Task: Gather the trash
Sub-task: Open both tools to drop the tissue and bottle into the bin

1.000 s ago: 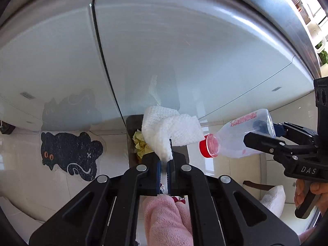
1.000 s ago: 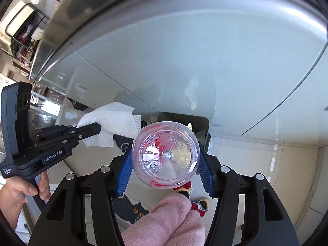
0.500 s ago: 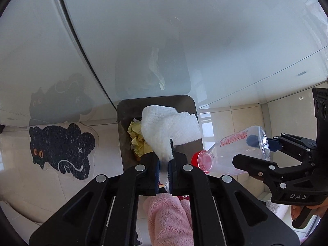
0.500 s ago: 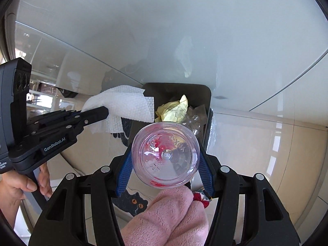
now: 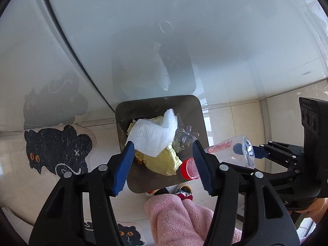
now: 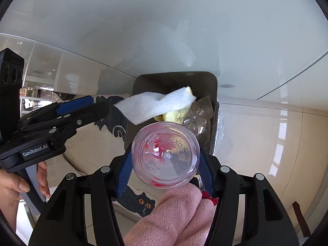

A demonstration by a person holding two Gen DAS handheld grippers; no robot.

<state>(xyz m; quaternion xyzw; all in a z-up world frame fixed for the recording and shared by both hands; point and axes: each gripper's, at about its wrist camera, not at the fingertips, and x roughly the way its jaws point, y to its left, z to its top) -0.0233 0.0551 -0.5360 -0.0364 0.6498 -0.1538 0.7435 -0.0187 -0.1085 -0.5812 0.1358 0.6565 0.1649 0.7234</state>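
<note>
A dark square bin (image 5: pixel 121 123) stands on the floor below both grippers, holding crumpled yellow paper (image 5: pixel 162 162) and a crushed clear bottle (image 5: pixel 184 137). My left gripper (image 5: pixel 163 143) hangs over it with its jaws opening. The white paper towel (image 5: pixel 151 137) lies loose between them above the trash, its corner by one blue pad. From the right wrist view the towel (image 6: pixel 155 104) still brushes the left gripper's (image 6: pixel 100 104) tip. My right gripper (image 6: pixel 165 157) is shut on a clear plastic bottle (image 6: pixel 166 153) with a red cap (image 5: pixel 189 168), held over the bin's near right corner.
A glossy white cabinet front (image 5: pixel 143 30) rises right behind the bin. A black cat-shaped mat (image 5: pixel 55 147) lies on the pale tiles to the left. A person's pink fleece leg (image 5: pixel 180 215) stands just in front of the bin. A hand (image 6: pixel 16 184) holds the left gripper's handle.
Both grippers have sunk toward the bin, which now fills more of each view. The left jaws have parted and let go of the towel. The bottle stays gripped.
</note>
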